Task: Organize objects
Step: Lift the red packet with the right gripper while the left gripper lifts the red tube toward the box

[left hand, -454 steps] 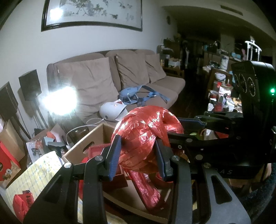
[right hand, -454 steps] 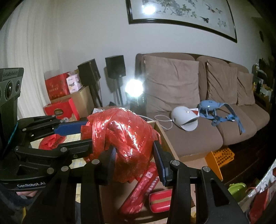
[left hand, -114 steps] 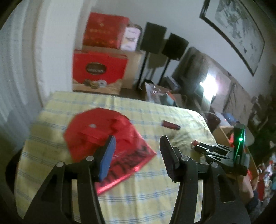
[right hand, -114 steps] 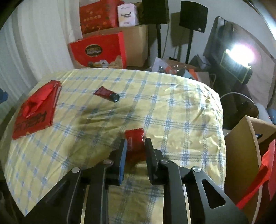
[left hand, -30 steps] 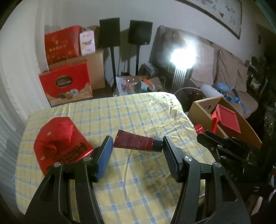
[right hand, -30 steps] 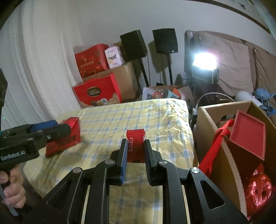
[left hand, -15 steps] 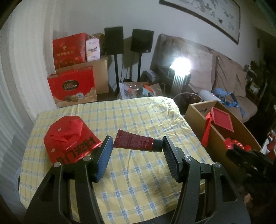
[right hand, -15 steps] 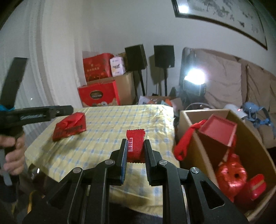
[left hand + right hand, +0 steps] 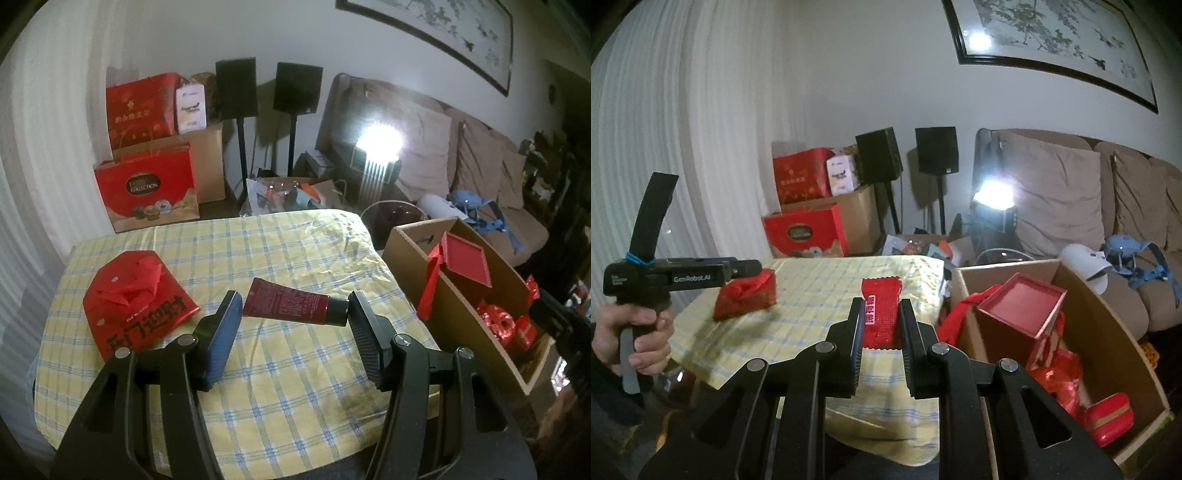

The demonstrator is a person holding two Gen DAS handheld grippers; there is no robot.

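Two grippers, both loaded. Right gripper (image 9: 879, 325) pinches a small red crinkle-edged foil sachet (image 9: 881, 314) upright between its pads; left gripper (image 9: 293, 314) clamps a dark red plastic tube with a black cap (image 9: 295, 306) crosswise, tail on the blue pad, cap on the black one. A second ago the sachet sat framed over the yellow-and-blue checked tablecloth (image 9: 280, 243); now the open brown cardboard box (image 9: 1123, 354) fills the right wrist view's right side, so the right hand has swung toward it. Likely a drop-off next, sachet first. Left view barely changed; the tube hangs over the cloth. Flat red paper packet with black characters (image 9: 136, 299) is on the table, not yet collected. Box holds a red square lid (image 9: 1023, 306).
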